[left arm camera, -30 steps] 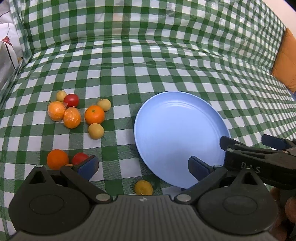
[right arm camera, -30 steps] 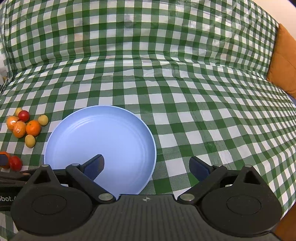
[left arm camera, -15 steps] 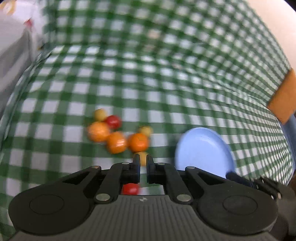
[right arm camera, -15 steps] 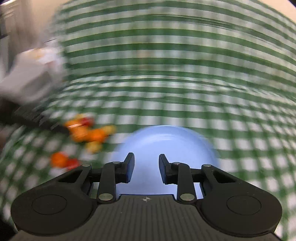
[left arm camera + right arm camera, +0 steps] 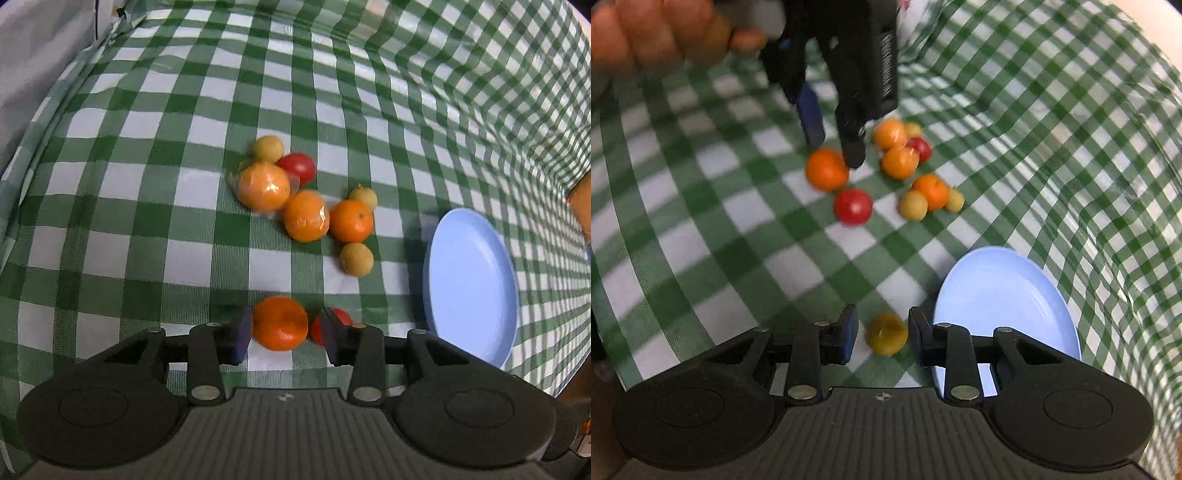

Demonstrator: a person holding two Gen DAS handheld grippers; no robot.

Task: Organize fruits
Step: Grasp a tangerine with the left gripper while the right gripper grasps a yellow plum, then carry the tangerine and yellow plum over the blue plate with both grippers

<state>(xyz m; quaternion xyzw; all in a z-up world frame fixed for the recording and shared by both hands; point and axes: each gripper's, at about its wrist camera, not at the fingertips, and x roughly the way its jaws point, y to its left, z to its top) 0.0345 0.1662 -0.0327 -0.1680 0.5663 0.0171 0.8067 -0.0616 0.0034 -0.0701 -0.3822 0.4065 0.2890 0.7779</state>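
Orange [image 5: 280, 323] sits between your left tool's [image 5: 284, 332] parted fingers, ungripped; yellow fruit [image 5: 887, 333] sits likewise inside your right tool [image 5: 881, 338], beside the blue plate [image 5: 1027, 295]. Tool lettering is blurred.

oranges [image 5: 280, 324]: one apart, three clustered, two in plastic
tomatoes [image 5: 853, 206]: two, red
plate [image 5: 472, 284]: blue, bare

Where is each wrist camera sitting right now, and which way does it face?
Left wrist: behind the left gripper, facing down at an orange between its open fingers; only its own fingers show.
Right wrist: behind the right gripper, over a yellow fruit; the left gripper and a hand show above.
Shared: orange, red tomato, fruit cluster, blue plate, checked cloth.
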